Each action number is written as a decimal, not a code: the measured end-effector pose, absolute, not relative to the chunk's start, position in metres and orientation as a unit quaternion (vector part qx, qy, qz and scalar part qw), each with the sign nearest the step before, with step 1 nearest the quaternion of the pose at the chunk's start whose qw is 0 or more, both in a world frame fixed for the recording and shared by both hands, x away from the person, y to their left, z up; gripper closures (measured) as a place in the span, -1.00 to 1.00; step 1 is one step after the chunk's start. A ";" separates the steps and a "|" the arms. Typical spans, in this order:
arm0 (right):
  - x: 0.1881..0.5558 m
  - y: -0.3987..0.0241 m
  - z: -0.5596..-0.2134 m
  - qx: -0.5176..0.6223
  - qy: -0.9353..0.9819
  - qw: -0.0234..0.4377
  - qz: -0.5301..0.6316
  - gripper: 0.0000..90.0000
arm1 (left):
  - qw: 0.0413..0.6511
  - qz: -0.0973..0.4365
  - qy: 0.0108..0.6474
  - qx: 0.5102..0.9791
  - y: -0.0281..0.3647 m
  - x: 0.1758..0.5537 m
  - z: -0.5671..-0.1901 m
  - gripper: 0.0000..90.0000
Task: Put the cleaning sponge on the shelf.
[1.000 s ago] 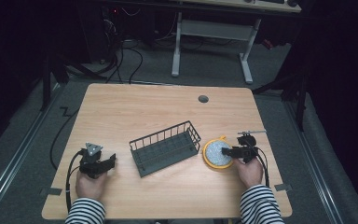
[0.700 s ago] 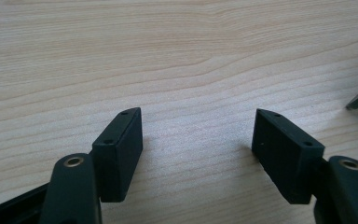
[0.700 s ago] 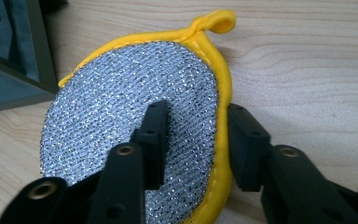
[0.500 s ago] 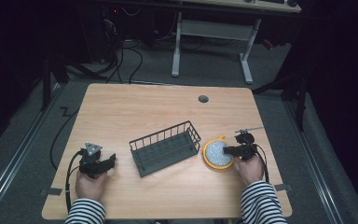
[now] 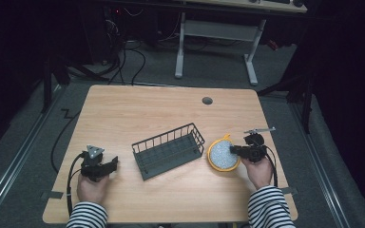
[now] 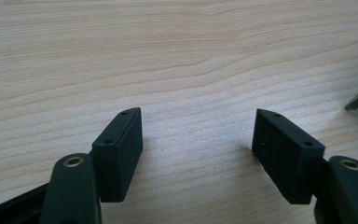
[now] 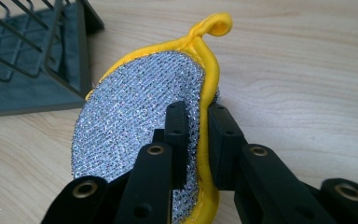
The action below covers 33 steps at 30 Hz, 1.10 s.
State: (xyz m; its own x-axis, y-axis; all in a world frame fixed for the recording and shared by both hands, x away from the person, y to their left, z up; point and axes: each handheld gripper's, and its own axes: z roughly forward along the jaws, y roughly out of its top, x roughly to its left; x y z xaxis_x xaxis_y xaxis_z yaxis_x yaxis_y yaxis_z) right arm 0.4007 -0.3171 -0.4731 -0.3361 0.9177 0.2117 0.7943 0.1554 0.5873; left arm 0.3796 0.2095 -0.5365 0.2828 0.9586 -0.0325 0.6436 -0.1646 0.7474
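Scrubber pinched beside the wire basket

The right gripper (image 7: 196, 140) has just closed its jaws on the yellow-rimmed scrubber (image 5: 222, 154), lying on the table (image 5: 171, 109) just right of the empty basket (image 5: 167, 151). The left gripper (image 6: 198, 149) rests wide open, holding nothing.

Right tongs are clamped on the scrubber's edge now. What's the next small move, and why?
Probably lift the round scouring pad a little off the table. The right tongs have just been closing and now pinch its yellow rim, with silver mesh on one side. The wire basket sits right beside it, so clearing its wall comes first. The left tongs rest open on bare wood.
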 end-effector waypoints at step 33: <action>0.391 -0.303 -0.377 0.486 0.772 0.143 0.384 0.77 | 0.331 0.238 0.548 0.730 0.208 0.380 -0.537 -0.27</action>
